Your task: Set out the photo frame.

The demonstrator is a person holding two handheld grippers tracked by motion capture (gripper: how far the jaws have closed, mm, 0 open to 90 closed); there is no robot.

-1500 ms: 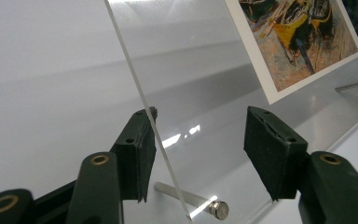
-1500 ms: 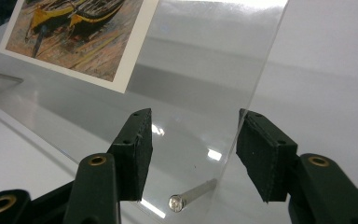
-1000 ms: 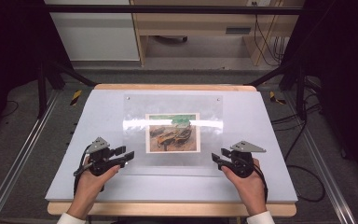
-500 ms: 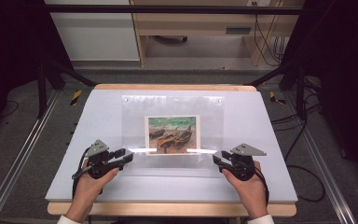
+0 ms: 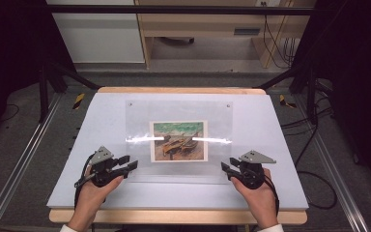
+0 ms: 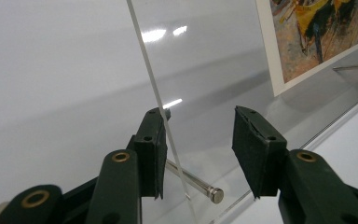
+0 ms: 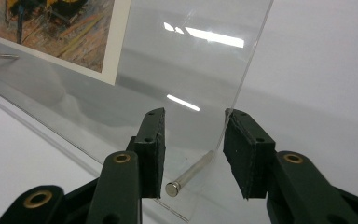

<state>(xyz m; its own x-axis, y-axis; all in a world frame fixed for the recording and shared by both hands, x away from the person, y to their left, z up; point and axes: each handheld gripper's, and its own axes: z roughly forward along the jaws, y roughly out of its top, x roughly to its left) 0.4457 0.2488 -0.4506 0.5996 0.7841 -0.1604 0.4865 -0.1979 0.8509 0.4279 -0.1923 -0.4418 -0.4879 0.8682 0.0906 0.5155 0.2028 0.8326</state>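
Observation:
A clear acrylic sheet (image 5: 140, 121) lies over a colour print of boats (image 5: 178, 141) on the white tabletop (image 5: 280, 130). My left gripper (image 5: 131, 163) sits at the sheet's near left corner and my right gripper (image 5: 226, 164) at its near right corner. In the left gripper view the jaws (image 6: 201, 112) stand apart around the sheet's corner (image 6: 168, 135) and a metal pin (image 6: 191, 179); the sheet's edge runs close by one pad. In the right gripper view the jaws (image 7: 194, 112) have just been closing, and stand apart around the other corner and its pin (image 7: 189, 175).
Two small pins (image 5: 131, 104) (image 5: 228, 105) mark the sheet's far corners. A wooden strip (image 5: 174, 216) edges the table's near side. Metal rails (image 5: 24, 164) run along the left, and cables (image 5: 314, 159) lie on the floor at the right. A desk (image 5: 198, 29) stands behind.
The bright glare stripe on the clear sheet has slid toward me, and a green reflection over the print's top has gone. Both hands have kept their places.

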